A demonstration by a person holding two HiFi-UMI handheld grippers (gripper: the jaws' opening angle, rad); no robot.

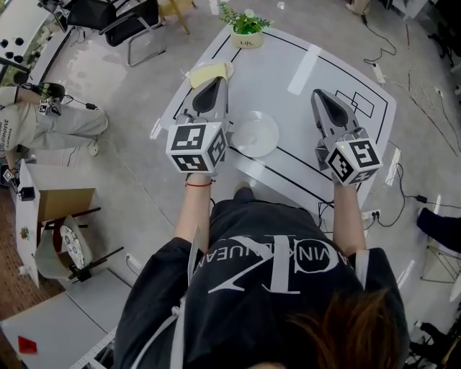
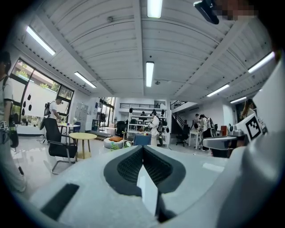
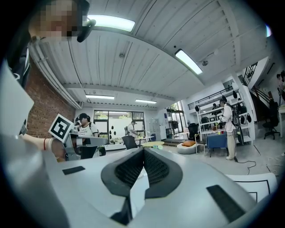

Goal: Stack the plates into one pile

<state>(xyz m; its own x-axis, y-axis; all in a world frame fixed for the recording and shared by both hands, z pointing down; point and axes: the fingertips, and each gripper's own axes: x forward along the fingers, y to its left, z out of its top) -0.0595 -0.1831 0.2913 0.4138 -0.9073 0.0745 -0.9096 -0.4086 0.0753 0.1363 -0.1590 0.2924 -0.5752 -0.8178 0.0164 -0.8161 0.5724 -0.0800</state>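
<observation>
A pale round plate (image 1: 254, 134) lies on the grey table (image 1: 288, 50), between my two grippers. Farther back on the left a yellowish plate (image 1: 209, 72) rests near the table edge, partly hidden behind my left gripper (image 1: 214, 81). That gripper is held level above the table, jaws shut with nothing between them. My right gripper (image 1: 318, 94) hovers to the right of the pale plate, also shut and empty. In the left gripper view the closed left gripper (image 2: 143, 149) points out into the room. The right gripper view shows the closed right gripper (image 3: 143, 151) the same way; no plate appears in either.
A small potted plant (image 1: 245, 29) stands at the table's far edge. A white strip (image 1: 304, 68) and black lines mark the tabletop. A black chair (image 1: 130, 21) stands on the floor far left, a cardboard box (image 1: 61, 202) near left, cables (image 1: 403, 202) to the right.
</observation>
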